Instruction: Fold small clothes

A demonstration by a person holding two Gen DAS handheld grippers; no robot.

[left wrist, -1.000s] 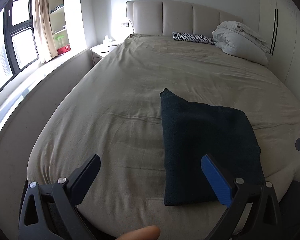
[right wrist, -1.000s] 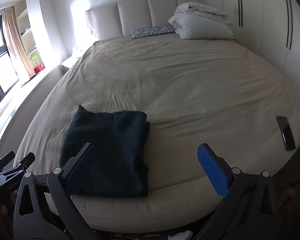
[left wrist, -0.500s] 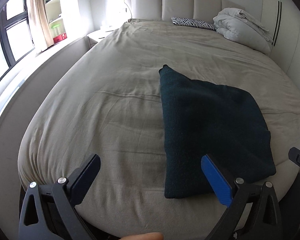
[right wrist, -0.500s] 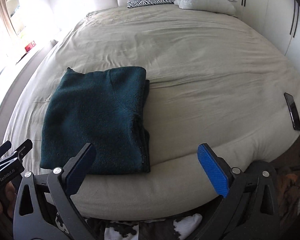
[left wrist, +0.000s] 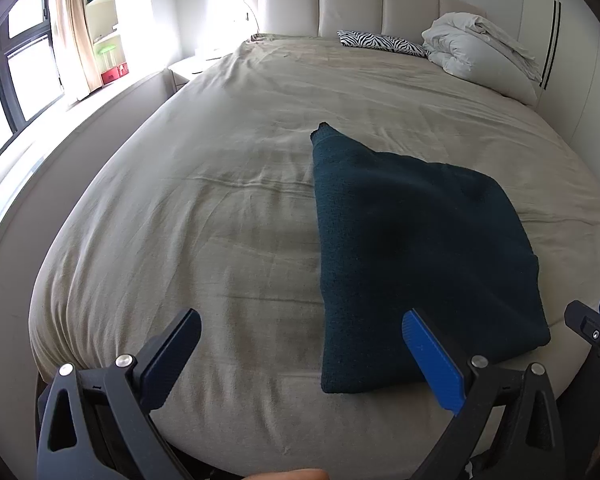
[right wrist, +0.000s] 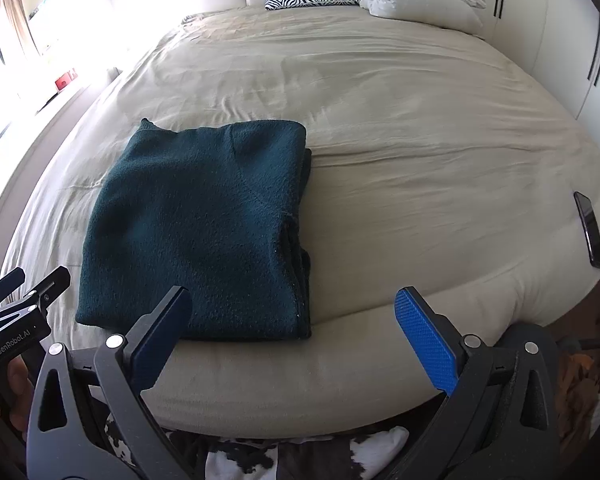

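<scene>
A dark green knit garment (left wrist: 412,248) lies folded into a flat rectangle near the foot edge of the beige bed (left wrist: 228,184). It also shows in the right wrist view (right wrist: 204,232), with stacked folded edges on its right side. My left gripper (left wrist: 300,344) is open and empty, held above the bed's near edge, left of the garment's near end. My right gripper (right wrist: 292,324) is open and empty over the bed's foot edge, by the garment's near right corner. Neither touches the cloth.
A black phone (right wrist: 590,230) lies on the bed's right edge. A zebra-print pillow (left wrist: 382,42) and a bundled white duvet (left wrist: 480,58) sit by the headboard. A nightstand (left wrist: 192,68) and window stand left. A black-and-white rug (right wrist: 292,456) lies on the floor below.
Both grippers have risen and come closer over the foot of the bed, so the garment looks larger and is seen more from above. The garment has not moved. Both stayed open.
</scene>
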